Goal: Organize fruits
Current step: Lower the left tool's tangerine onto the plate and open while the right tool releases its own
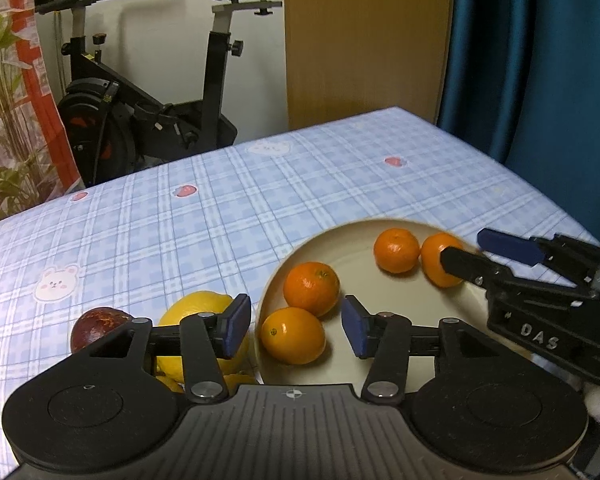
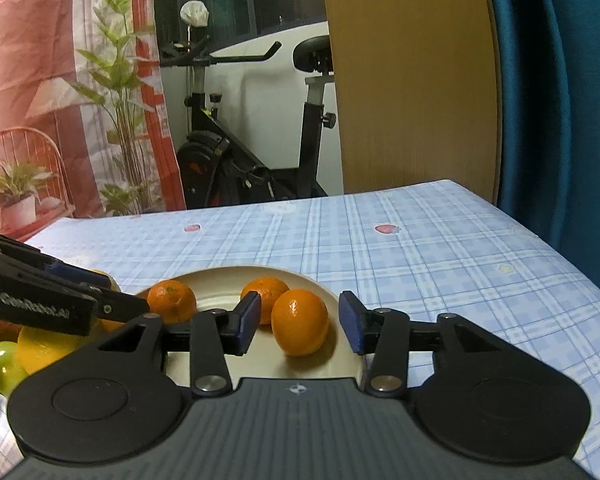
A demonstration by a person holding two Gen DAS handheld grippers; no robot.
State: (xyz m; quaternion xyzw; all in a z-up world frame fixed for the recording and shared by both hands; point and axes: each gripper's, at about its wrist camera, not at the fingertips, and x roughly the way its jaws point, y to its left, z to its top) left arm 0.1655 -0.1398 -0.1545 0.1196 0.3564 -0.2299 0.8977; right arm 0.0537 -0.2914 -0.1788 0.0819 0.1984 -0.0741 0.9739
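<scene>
A cream plate [image 1: 404,312] on the blue checked tablecloth holds several oranges. My left gripper [image 1: 295,328] is open around the nearest orange [image 1: 293,335], which lies on the plate with a gap at each pad. Another orange [image 1: 312,288] sits just behind it. In the right wrist view my right gripper [image 2: 300,324] is open around an orange [image 2: 300,322] on the plate [image 2: 220,280], pads clear of it. From the left wrist view that right gripper [image 1: 462,247] reaches in from the right at the far oranges [image 1: 396,250]. The left gripper [image 2: 126,292] enters from the left.
Off the plate to the left lie a lemon [image 1: 204,308], a dark red fruit [image 1: 96,324] and a green fruit [image 2: 4,360]. Beyond the table's far edge stand an exercise bike [image 1: 152,112], a wooden panel [image 1: 364,40] and a blue curtain [image 1: 540,60].
</scene>
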